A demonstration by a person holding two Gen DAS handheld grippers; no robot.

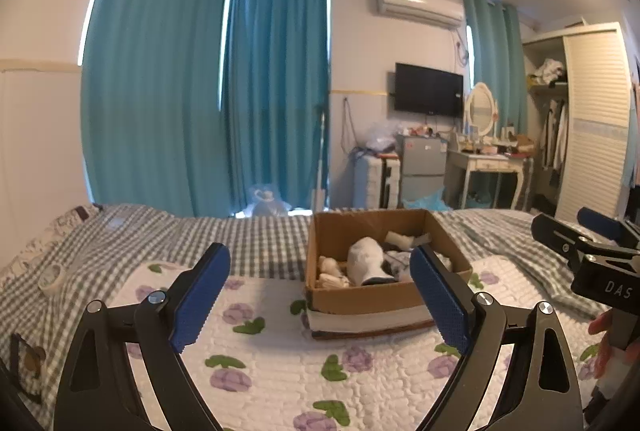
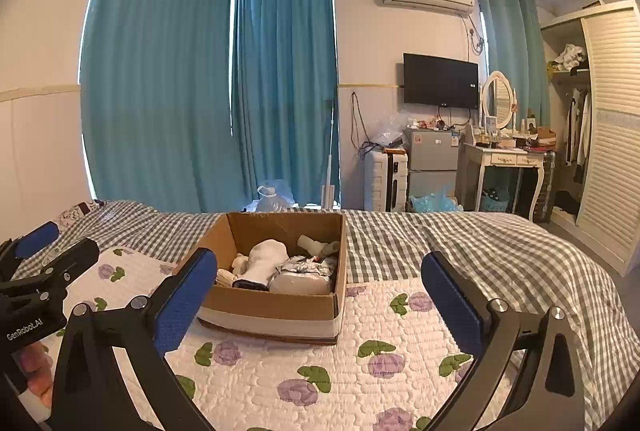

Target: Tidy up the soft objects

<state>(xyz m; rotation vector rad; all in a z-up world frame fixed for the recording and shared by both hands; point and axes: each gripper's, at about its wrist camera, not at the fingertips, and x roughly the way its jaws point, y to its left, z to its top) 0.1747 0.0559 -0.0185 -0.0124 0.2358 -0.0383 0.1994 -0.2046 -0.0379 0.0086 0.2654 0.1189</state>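
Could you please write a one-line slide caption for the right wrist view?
Open right hand-held gripper hovers before a cardboard box of rolled socks on a floral quilt.

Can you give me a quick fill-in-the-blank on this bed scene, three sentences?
1. The socks lie inside a cardboard ____.
2. The box stands on a white quilt printed with ____ flowers.
3. Both the left gripper and the right gripper are ____ and hold nothing.

Missing words: box; purple; open
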